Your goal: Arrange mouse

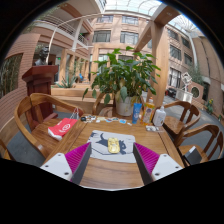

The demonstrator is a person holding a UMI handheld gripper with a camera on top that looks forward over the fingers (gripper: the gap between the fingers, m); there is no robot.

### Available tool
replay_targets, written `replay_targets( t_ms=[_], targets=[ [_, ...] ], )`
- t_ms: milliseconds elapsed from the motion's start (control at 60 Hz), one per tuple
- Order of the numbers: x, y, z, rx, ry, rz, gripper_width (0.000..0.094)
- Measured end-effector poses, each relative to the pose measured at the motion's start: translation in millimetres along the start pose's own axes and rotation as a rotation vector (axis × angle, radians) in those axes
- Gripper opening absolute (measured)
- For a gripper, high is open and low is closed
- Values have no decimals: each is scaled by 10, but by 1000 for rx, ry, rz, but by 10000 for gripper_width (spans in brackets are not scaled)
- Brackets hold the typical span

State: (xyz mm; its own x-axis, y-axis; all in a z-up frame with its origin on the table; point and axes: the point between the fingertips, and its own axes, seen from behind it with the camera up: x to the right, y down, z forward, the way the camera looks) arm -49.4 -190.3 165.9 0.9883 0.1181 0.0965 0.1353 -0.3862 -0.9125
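Gripper view: mouse (114, 146), yellowish, lying on a grey mouse pad (112, 150) between the fingers, a gap at either side; gripper (112, 158) spread wide, magenta pads (77, 156) angled inward; wooden table (110, 176) beneath; red object (62, 127) at left; potted plant (124, 80) and bottle (137, 111) beyond.

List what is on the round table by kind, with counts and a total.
Mouse pad: 1
Mouse, on the pad between the open gripper fingers: 1
Potted plant: 1
Bottle: 1
Red item: 1
Total: 5; small things beyond the pad are too small to identify.
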Motion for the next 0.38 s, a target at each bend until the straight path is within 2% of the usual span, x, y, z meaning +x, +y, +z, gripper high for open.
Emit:
replay_targets(
  t_ms=[383],
  targets=[
    [0,245,-438,-40,-10,3,853]
  ],
)
